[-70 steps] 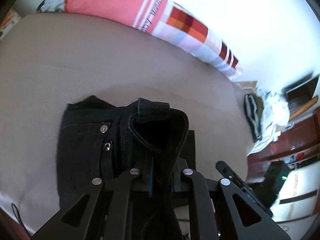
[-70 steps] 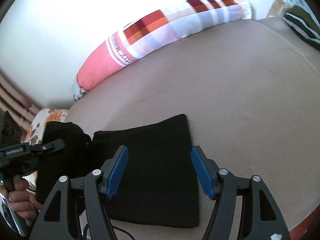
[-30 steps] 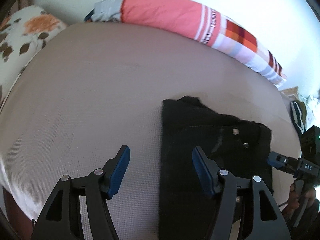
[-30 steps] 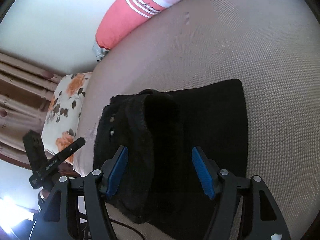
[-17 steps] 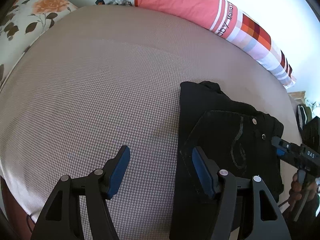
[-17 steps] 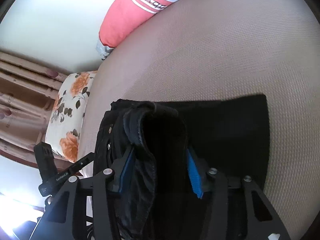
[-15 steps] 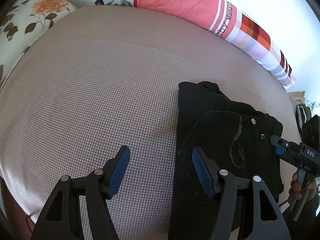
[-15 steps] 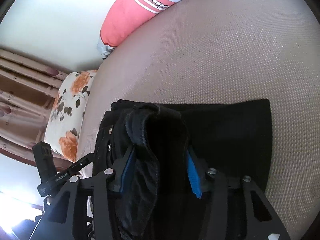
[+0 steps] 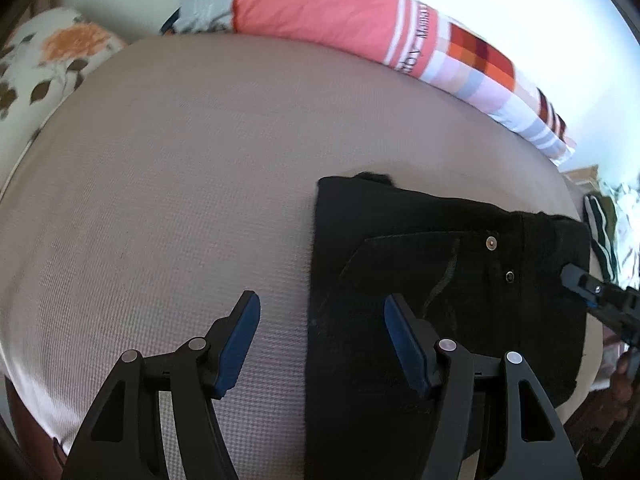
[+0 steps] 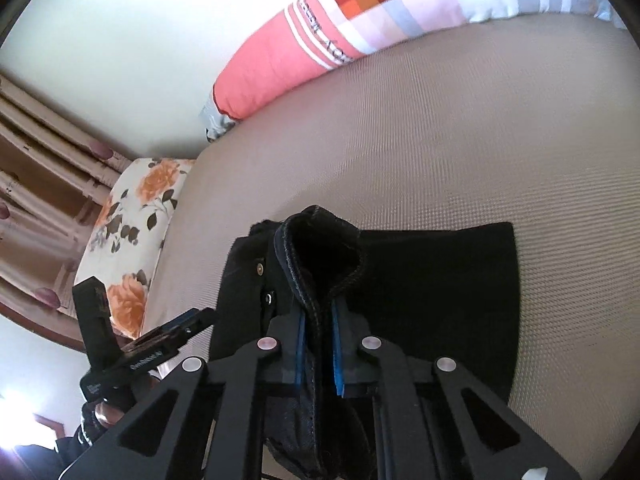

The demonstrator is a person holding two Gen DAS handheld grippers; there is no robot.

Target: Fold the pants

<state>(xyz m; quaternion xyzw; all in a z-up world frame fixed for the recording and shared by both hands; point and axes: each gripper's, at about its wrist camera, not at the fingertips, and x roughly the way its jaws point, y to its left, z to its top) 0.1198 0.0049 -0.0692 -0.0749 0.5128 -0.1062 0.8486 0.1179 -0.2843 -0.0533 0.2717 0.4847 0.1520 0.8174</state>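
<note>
The black pants (image 9: pixel 448 280) lie partly folded on the beige bed (image 9: pixel 180 200), waistband and rivets toward the right. My left gripper (image 9: pixel 320 340) is open and empty, just above the bed at the pants' left edge. My right gripper (image 10: pixel 318 344) is shut on a fold of the pants' waistband (image 10: pixel 320 248) and holds it raised above the flat part of the pants (image 10: pixel 440 288). The right gripper also shows at the right edge of the left wrist view (image 9: pixel 592 292).
A long pink and checked bolster pillow (image 9: pixel 360 36) lies along the wall at the far side of the bed. A floral pillow (image 10: pixel 132 232) sits at the bed's left end by curtains. Striped clothes (image 9: pixel 600 232) lie past the right edge.
My left gripper let go of the pants, opened and drew back to their left edge. My right gripper closed on the waistband fold and lifted it.
</note>
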